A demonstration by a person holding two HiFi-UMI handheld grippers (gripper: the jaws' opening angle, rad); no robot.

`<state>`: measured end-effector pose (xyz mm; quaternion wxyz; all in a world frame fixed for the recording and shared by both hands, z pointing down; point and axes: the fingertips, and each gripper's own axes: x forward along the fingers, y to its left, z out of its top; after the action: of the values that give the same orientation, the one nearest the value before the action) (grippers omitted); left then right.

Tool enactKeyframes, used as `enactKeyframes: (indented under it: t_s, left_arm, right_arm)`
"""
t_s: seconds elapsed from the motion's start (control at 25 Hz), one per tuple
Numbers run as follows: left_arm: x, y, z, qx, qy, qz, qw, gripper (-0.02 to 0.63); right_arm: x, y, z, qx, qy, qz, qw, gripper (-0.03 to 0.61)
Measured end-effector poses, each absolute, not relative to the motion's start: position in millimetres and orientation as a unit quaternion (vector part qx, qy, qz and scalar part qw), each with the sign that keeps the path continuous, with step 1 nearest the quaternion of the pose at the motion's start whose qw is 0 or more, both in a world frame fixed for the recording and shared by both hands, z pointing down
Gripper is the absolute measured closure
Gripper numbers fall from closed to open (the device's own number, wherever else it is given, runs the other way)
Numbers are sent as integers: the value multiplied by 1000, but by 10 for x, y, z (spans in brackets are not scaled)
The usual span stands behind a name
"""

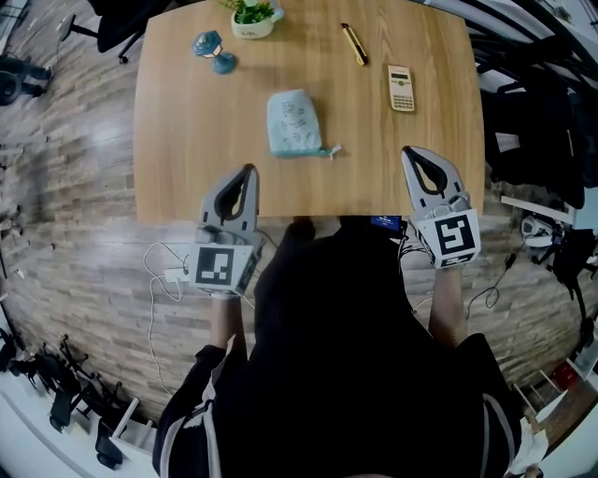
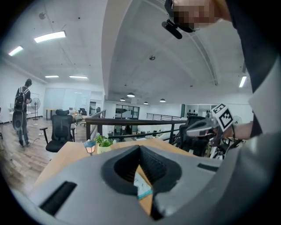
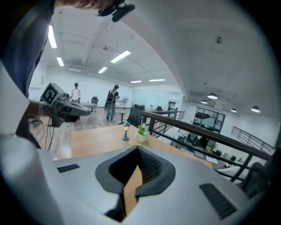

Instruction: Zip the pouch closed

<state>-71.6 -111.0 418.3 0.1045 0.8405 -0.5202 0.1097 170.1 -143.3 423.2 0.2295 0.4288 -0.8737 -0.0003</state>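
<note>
A light blue pouch lies flat on the wooden table, its zip pull sticking out at the near right corner. My left gripper hovers at the table's near edge, short of the pouch and to its left, jaws shut and empty. Over the near right edge, well right of the pouch, my right gripper is shut on nothing too. In the left gripper view a sliver of the pouch shows behind the closed jaws. Only bare table shows past the jaws in the right gripper view.
At the table's far side stand a potted plant and a small blue lantern. A yellow pen and a calculator lie far right. Cables trail on the floor at left. People stand far off.
</note>
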Motion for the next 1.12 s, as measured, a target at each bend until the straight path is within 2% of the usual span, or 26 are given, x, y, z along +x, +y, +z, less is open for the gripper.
enactKeyframes:
  t_s: [0.36,0.52,0.8,0.84,0.88,1.12]
  left_arm:
    - [-653,-844,4385,844,-507,131,119,612]
    - [-718,-688,4422,833,-520,130,136,612]
    - [-929,-513,4563,815,-543,130,157,612]
    - [-952,-507,4573,813,-546,129,159,612]
    - [-967,-504,4575,812,-548,128,159,612]
    - [-1003,-460,4596,805,-556,123,164,612]
  right_arm:
    - [1002,-1527,6377,143,-839,-198,486,565]
    - [949,-1510,7065,32,-786,-243,568,565]
    - [877,-1532,7361,-25,-745,-267,610,559]
    - [875,-1532,7403,-28,-741,-264,617,507]
    - [875,-1537,7428,-29,-738,-258,623,403]
    - [854,-1572,7481,-38,-730,-257,632,402]
